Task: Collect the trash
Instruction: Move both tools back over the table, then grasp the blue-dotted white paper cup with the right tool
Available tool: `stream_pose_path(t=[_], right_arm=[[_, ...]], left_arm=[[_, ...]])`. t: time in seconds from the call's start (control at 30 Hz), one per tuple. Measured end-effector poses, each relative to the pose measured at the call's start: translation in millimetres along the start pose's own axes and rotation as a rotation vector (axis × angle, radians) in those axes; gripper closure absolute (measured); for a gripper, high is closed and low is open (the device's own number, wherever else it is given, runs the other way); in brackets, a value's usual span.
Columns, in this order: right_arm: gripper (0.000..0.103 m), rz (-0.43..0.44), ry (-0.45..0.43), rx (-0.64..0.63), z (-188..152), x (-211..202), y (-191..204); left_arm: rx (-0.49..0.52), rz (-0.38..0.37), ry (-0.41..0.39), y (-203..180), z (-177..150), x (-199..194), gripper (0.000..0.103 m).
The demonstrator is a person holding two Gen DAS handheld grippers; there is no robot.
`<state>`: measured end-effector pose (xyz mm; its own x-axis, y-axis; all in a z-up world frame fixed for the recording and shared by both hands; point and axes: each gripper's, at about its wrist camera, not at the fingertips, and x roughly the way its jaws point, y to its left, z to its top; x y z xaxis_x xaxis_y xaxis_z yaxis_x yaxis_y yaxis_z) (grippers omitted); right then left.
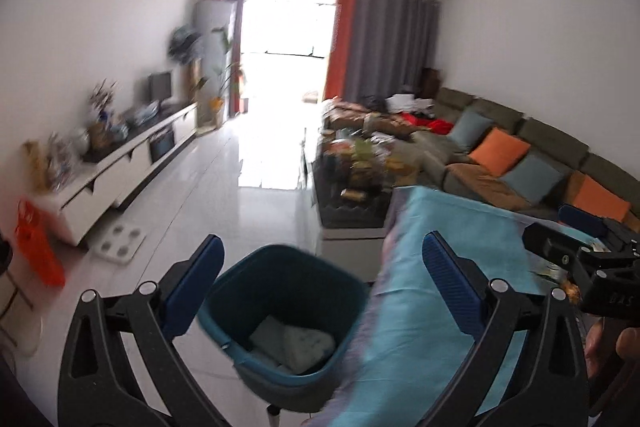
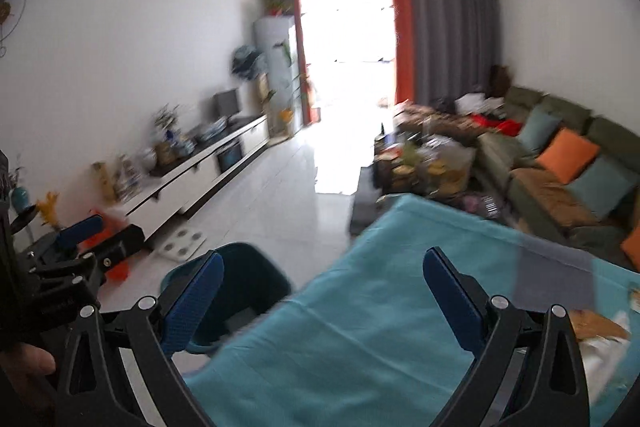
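Both grippers, left gripper (image 1: 322,277) and right gripper (image 2: 323,293), spread wide, nothing between them. Bin (image 1: 288,311) beside table (image 2: 360,327) already holds crumpled paper (image 1: 294,345). Wrappers (image 2: 604,331) left at table's right edge, not yet collected.

Bin (image 1: 288,311) contents blurred (crumpled paper, perhaps), coffee-table clutter (image 1: 360,155) too
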<state>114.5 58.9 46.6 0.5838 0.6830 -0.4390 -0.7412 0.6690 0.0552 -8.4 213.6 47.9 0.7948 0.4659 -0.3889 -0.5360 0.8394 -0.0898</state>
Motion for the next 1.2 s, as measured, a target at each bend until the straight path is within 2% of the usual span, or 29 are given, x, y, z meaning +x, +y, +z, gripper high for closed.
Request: stream_pose_path(t=[0.07, 0.1, 0.2, 0.27, 0.57, 0.93, 1.2], right_arm=[[0.007, -0.046, -0.031, 0.023, -5.2, -16.5, -14.5], [0.007, -0.066, -0.045, 0.036, -8.3, -24.3, -21.2], [0.007, -0.138, -0.086, 0.055, -18.6, -47.3, -37.6], [0.007, -0.183, -0.111, 0.068, -26.0, -62.1, -51.8], [0.007, -0.346, -0.189, 0.120, -57.8, -116.8, -80.6], [0.007, -0.477, -0.211, 0.145, -89.2, -160.2, -97.4], [0.007, -0.526, -0.177, 0.186, -110.5, -175.3, -105.4]], left_arm=[[0.035, 0.028, -0.039, -18.0, 0.2, -7.4, 0.005], [0.048, 0.013, -0.049, -26.7, 0.6, -10.4, 0.005], [0.067, -0.057, -0.057, -50.4, -0.1, -17.6, 0.005], [0.080, -0.130, -0.039, -65.2, -1.1, -20.0, 0.005], [0.182, -0.266, -0.066, -133.1, -14.2, -38.5, 0.005], [0.178, -0.382, -0.048, -162.6, -25.4, -40.2, 0.005], [0.203, -0.436, -0.064, -182.5, -38.1, -50.2, 0.005]])
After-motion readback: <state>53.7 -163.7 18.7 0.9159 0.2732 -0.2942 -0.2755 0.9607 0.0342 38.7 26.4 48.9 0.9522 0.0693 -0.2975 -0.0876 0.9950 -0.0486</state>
